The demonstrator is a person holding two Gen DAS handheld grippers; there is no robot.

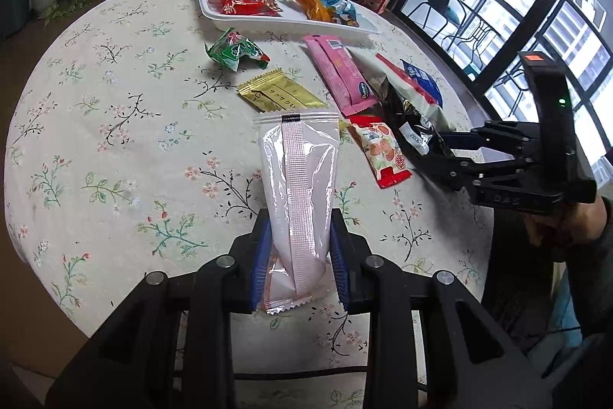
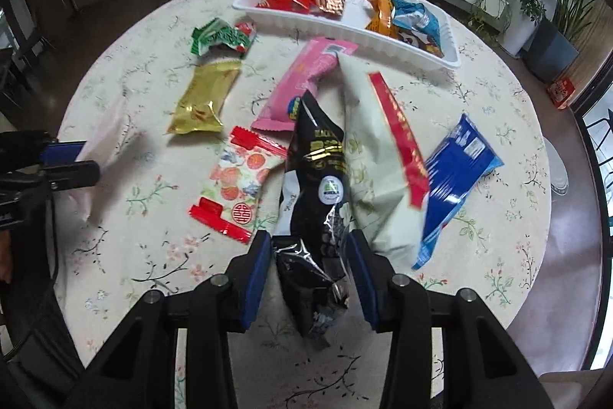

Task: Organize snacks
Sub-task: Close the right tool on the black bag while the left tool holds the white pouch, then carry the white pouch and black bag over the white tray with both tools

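My left gripper (image 1: pixel 300 255) is shut on the lower end of a long pale pink packet (image 1: pixel 299 179), which it holds upright above the floral tablecloth. In the right wrist view that gripper (image 2: pixel 90 161) sits at the left edge with the packet (image 2: pixel 109 137) blurred. My right gripper (image 2: pixel 310 255) points steeply down, and its blue pads press the crumpled near end of a black snack bag (image 2: pixel 318 160). From the left wrist view the right gripper (image 1: pixel 444 148) is at the table's right side on the same black bag (image 1: pixel 398 110). A white tray (image 2: pixel 306 22) at the far side holds red, orange and blue packets.
Loose on the cloth lie a green packet (image 2: pixel 222 37), a gold packet (image 2: pixel 203 98), a pink packet (image 2: pixel 302 79), a red-and-white packet (image 2: pixel 237 183), a cream bag with a red stripe (image 2: pixel 375 156) and a blue packet (image 2: pixel 452 171). The round table's edge is close on the right.
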